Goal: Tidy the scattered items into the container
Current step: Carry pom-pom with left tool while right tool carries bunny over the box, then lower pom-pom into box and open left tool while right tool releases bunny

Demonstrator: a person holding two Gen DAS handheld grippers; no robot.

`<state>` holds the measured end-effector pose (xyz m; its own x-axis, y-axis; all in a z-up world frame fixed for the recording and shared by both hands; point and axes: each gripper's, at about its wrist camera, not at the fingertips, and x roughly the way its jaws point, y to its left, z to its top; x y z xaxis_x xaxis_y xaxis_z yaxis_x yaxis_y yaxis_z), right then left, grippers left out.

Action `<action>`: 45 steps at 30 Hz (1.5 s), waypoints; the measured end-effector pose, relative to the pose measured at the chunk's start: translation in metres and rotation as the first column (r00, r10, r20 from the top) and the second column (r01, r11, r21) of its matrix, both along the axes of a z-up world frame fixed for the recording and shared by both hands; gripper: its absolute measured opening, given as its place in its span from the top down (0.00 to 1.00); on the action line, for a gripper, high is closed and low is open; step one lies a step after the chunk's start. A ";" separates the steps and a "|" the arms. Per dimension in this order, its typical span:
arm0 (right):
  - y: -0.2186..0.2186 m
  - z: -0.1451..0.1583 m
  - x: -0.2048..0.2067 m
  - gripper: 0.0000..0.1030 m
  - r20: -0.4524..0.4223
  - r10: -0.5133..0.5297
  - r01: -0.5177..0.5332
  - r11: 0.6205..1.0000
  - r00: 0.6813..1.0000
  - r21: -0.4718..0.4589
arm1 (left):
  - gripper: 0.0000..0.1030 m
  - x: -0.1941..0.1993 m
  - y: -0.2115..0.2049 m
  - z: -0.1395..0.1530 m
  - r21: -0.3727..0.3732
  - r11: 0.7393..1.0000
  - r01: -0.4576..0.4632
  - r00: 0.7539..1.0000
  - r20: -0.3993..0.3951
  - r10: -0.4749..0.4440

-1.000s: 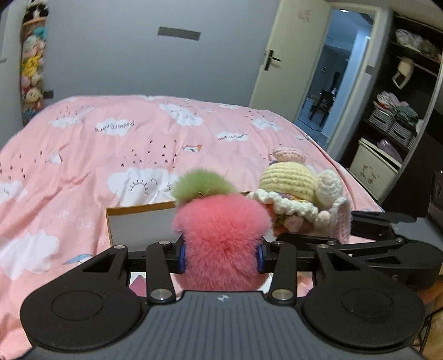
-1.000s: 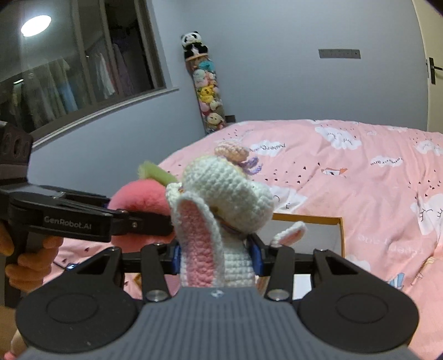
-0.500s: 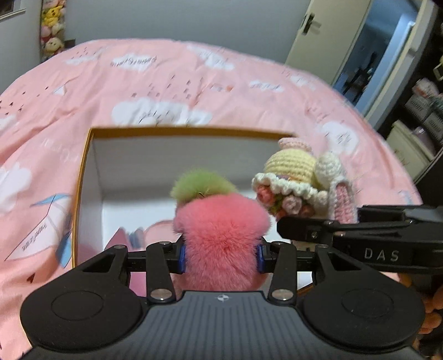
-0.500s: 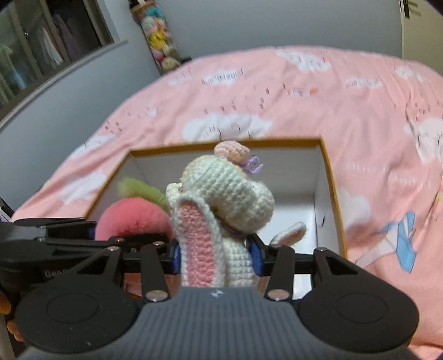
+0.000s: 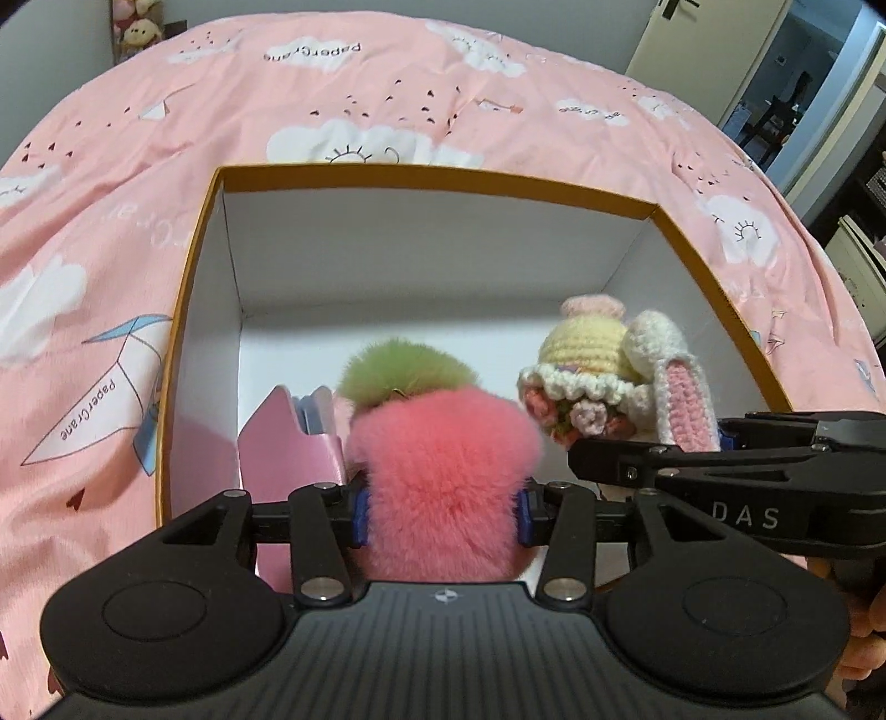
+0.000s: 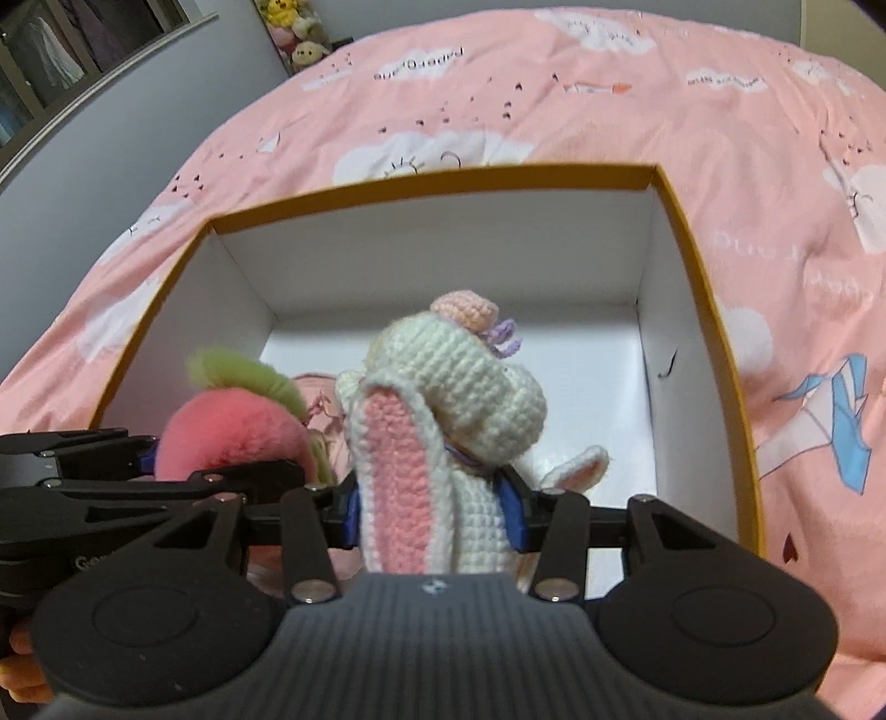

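Observation:
My left gripper (image 5: 440, 512) is shut on a fluffy pink plush with a green tuft (image 5: 443, 471) and holds it over the open box (image 5: 432, 177), a white box with an orange rim on the bed. My right gripper (image 6: 431, 512) is shut on a crocheted white bunny with pink ears and a yellow hat (image 6: 443, 421), also over the box (image 6: 681, 221). The bunny shows to the right in the left wrist view (image 5: 620, 382), the pink plush to the left in the right wrist view (image 6: 232, 432). A pink cat-eared item (image 5: 288, 443) lies inside the box at the near left.
The box sits on a pink bedspread (image 5: 111, 232) with clouds and paper cranes. A shelf of plush toys (image 6: 293, 33) stands at the back wall. A door (image 5: 692, 39) and shelving are at the far right.
Both grippers have tilted down and moved forward over the box with their toys; the box interior now fills both views. Both grips are unchanged.

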<state>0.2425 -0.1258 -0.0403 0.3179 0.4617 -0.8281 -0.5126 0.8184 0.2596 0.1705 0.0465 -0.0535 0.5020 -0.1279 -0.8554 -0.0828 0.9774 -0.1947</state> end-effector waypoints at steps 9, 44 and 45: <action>0.007 -0.014 -0.001 0.51 -0.037 0.020 -0.022 0.998 0.999 -0.051 | 0.45 0.000 0.002 -0.006 -0.006 1.000 0.008 1.000 -0.023 -0.008; 0.011 -0.008 0.003 0.60 -0.160 -0.012 0.022 0.998 0.987 0.065 | 0.71 -0.008 0.013 0.003 -0.054 0.989 0.135 0.991 0.002 -0.135; 0.012 -0.010 0.001 0.60 -0.152 -0.006 0.014 0.998 0.988 0.055 | 0.71 -0.008 0.012 0.001 -0.050 0.989 0.137 0.991 0.000 -0.137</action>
